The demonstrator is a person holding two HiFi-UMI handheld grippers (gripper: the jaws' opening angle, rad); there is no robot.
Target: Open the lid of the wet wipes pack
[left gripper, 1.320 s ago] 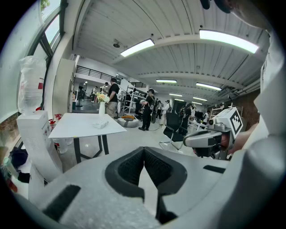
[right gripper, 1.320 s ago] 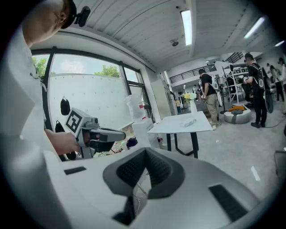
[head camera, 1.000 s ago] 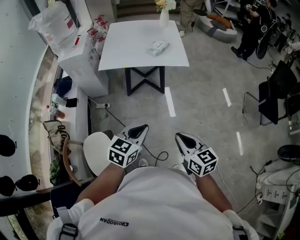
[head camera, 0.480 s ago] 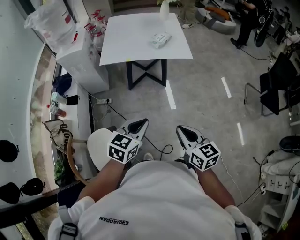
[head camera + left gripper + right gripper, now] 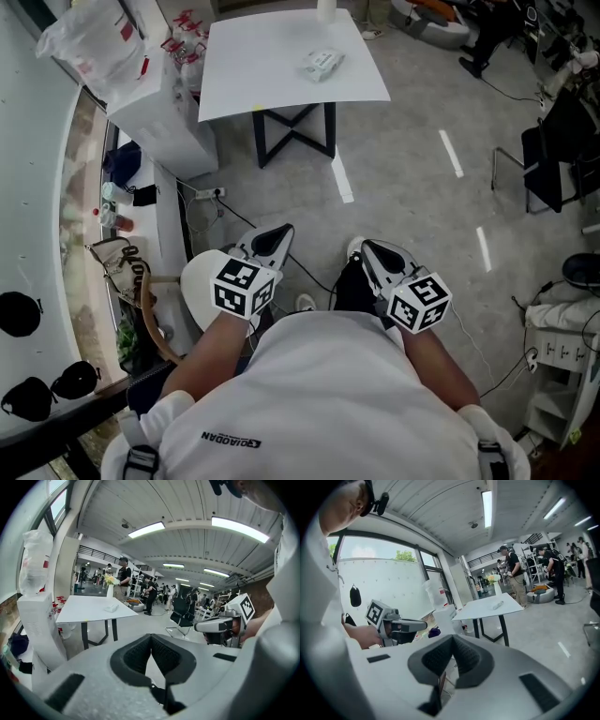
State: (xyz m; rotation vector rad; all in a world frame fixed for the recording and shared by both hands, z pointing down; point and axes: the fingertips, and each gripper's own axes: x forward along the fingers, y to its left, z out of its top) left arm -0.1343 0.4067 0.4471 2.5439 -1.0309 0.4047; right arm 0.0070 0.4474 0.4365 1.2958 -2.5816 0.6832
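Observation:
The wet wipes pack (image 5: 322, 64) lies with its lid closed on the white table (image 5: 272, 80) far ahead; it also shows small as the pack (image 5: 111, 607) and the pack (image 5: 497, 604). My left gripper (image 5: 279, 232) and right gripper (image 5: 367, 247) are held side by side in front of the person's body, over the floor and well short of the table. Both are shut with nothing in them: the left gripper's (image 5: 151, 641) pads meet, and so do the right gripper's (image 5: 452, 641).
A white cabinet (image 5: 155, 122) with a plastic bag (image 5: 89, 42) on top stands left of the table. A round white stool (image 5: 208, 286) and floor cables (image 5: 309, 277) lie near my left gripper. Dark chairs (image 5: 553, 164) stand at the right. People stand in the background.
The person has walked toward the table, and both grippers have travelled forward with them, still shut. A dark trouser leg now shows between the grippers.

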